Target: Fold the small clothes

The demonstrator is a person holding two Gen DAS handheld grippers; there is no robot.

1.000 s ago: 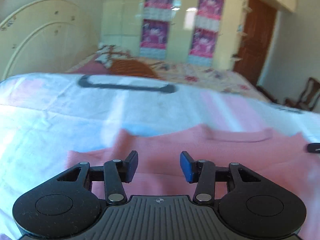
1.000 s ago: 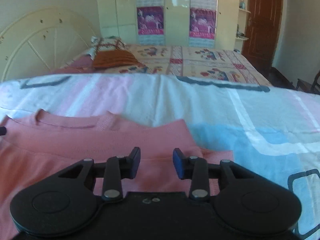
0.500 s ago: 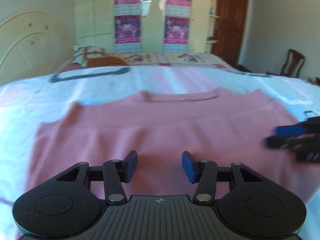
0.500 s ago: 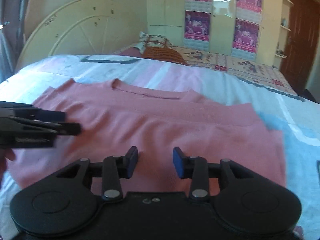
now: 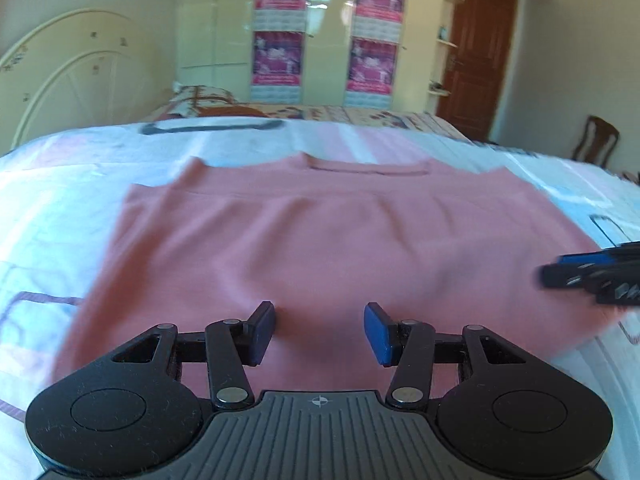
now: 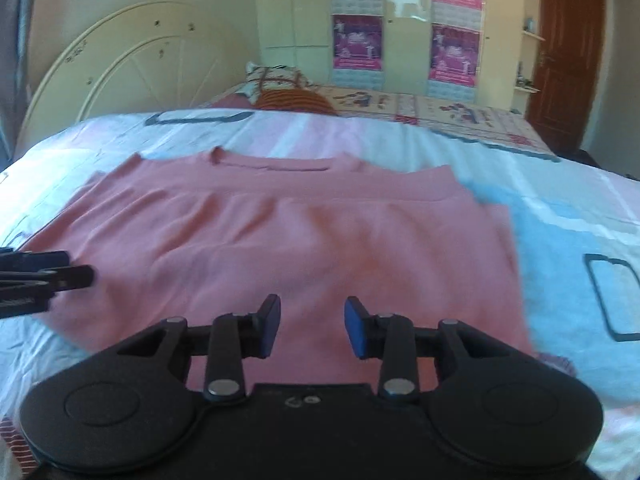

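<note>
A pink top (image 5: 320, 240) lies flat on the bed, collar at the far side, with a fold line across its upper part. It also shows in the right wrist view (image 6: 300, 240). My left gripper (image 5: 319, 332) is open and empty above the top's near edge, left of centre. My right gripper (image 6: 312, 330) is open and empty above the near edge on the right. The right gripper's tips (image 5: 588, 276) show at the right edge of the left wrist view; the left gripper's tips (image 6: 44, 272) show at the left edge of the right wrist view.
The bed has a white, pink and blue patterned sheet (image 6: 560, 220). A cream headboard (image 6: 132, 72) stands at the far left. Behind lie a second bed with a striped pillow (image 6: 292, 98), a wardrobe with posters (image 6: 404, 24), a brown door (image 6: 568, 52) and a chair (image 5: 596, 140).
Both grippers have drawn back toward the near edge of the top and stay open. More of the top now shows in both views.
</note>
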